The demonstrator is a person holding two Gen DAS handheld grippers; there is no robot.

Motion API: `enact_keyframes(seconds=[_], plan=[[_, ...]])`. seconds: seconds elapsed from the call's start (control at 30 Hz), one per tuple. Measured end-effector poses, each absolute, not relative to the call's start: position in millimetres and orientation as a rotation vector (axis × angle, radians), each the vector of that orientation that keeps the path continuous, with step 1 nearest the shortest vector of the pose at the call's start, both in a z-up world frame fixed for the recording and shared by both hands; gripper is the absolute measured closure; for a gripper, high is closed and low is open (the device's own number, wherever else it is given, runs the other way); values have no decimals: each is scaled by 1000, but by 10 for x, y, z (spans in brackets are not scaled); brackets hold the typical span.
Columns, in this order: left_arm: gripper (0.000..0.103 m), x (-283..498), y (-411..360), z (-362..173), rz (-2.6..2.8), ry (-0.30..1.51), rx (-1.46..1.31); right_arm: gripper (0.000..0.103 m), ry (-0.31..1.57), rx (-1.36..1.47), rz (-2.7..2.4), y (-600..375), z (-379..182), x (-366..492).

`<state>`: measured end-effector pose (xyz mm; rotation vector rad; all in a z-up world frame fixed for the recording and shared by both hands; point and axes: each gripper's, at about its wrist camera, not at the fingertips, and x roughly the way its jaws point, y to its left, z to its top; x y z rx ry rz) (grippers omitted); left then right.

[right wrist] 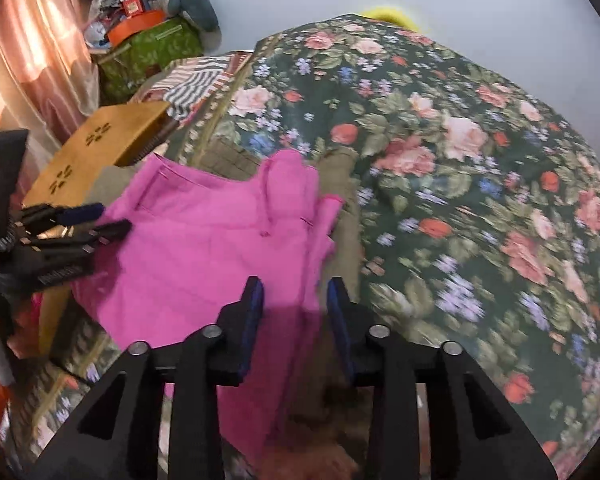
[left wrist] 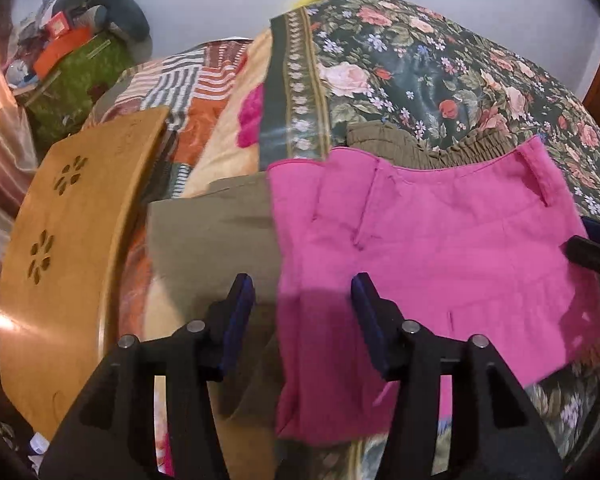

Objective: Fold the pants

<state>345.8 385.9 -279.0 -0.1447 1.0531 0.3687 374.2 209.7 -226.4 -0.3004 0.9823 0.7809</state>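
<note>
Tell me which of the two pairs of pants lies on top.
The pink pants lie on top; the olive pants sit underneath, showing only at the left and behind the pink waistband.

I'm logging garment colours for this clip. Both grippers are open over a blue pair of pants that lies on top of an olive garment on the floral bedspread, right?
Not quite: the pants are pink, not blue, as the left wrist view shows. The rest holds: the left gripper and right gripper are open over them, and they lie on an olive garment on the floral bedspread.
</note>
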Motion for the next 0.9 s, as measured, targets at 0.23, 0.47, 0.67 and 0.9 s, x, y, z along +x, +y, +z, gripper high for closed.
enact_keyframes(seconds=[0.23, 0.47, 0.67, 0.9], plan=[[50, 3052, 3800, -2149, 409, 982, -143, 48, 913, -237, 702, 1682, -1737, 3562], [50, 2416, 3269, -1119, 356, 785, -119, 48, 713, -144, 776, 1325, -785, 2890], [50, 1742, 2679, -298, 300, 595, -79, 48, 513, -108, 812, 1060, -134, 2164], [50, 835, 2128, 300, 255, 384, -53, 48, 332, -50, 886, 728, 350, 1338]])
